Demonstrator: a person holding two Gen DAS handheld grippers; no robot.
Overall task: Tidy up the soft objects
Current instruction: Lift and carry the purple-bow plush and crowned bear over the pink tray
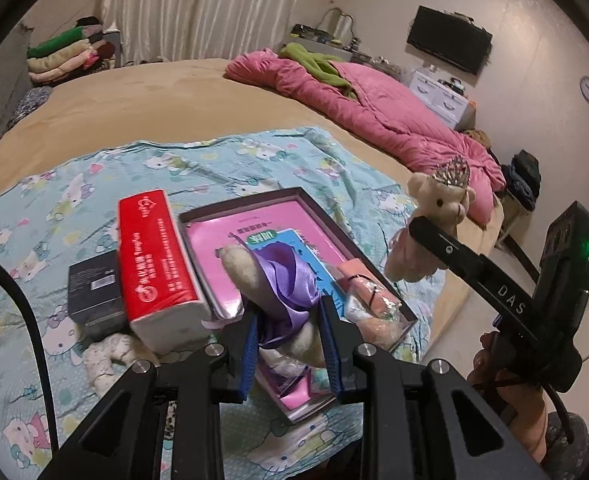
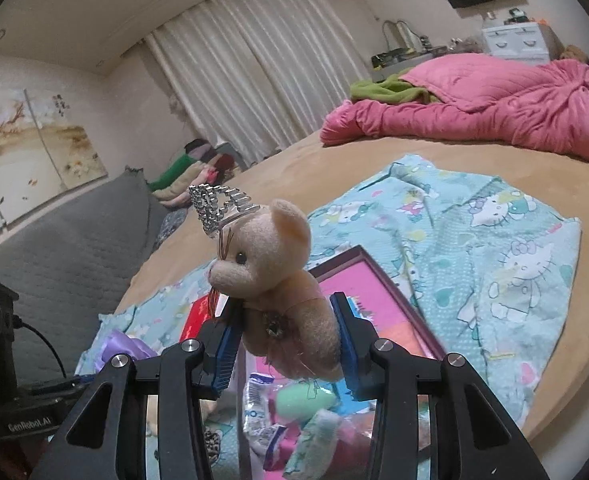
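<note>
While gripping plush toys, both tongs (image 1: 290,344) (image 2: 286,344) above box (image 1: 198,216) rim.

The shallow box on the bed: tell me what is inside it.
The box holds a pink sheet, a blue packet and a clear bag of soft items. The purple-dressed plush, gripped by the left gripper, covers its middle.

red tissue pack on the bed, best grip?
Come from above and close the jaws across the two long red faces of the red-and-white soft tissue pack. It stands on edge, narrow side up, with the shallow pink-lined box beside it.
</note>
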